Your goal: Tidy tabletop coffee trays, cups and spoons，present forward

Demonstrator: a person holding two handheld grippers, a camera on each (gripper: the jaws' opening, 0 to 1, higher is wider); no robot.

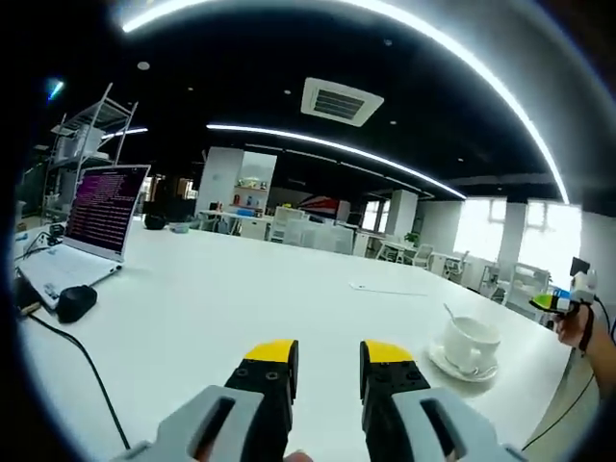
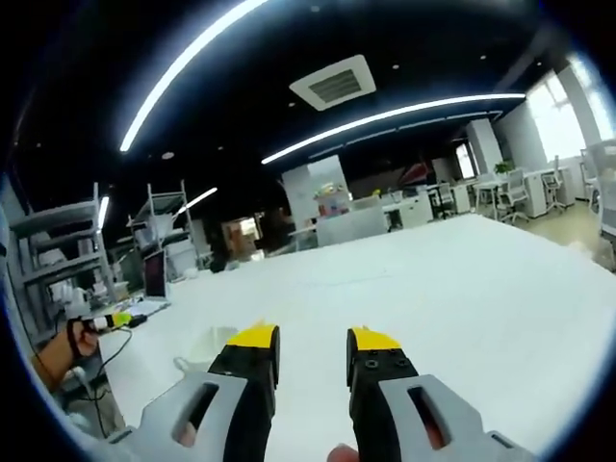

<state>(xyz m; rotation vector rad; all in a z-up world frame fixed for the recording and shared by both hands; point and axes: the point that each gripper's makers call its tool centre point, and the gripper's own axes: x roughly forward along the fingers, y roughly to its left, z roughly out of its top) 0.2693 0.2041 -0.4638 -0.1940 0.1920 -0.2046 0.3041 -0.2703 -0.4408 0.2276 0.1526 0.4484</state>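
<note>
A white coffee cup (image 1: 474, 339) stands on a white saucer (image 1: 445, 363) on the white table, with a spoon (image 1: 449, 313) leaning in it. It lies ahead and to the right of my left gripper (image 1: 327, 364), which is open and holds nothing. In the right gripper view the same cup (image 2: 204, 348) sits low at the left, partly hidden behind the left jaw. My right gripper (image 2: 313, 351) hangs open over the table with nothing between its jaws. A hand carries the right gripper (image 1: 576, 294) in at the far right of the left gripper view.
An open laptop (image 1: 101, 214) stands at the table's left end with a black mouse (image 1: 75, 302) and a dark cable (image 1: 82, 358) beside it. The laptop (image 2: 154, 274) is small and far in the right gripper view. The table edge (image 1: 568, 380) runs just past the cup.
</note>
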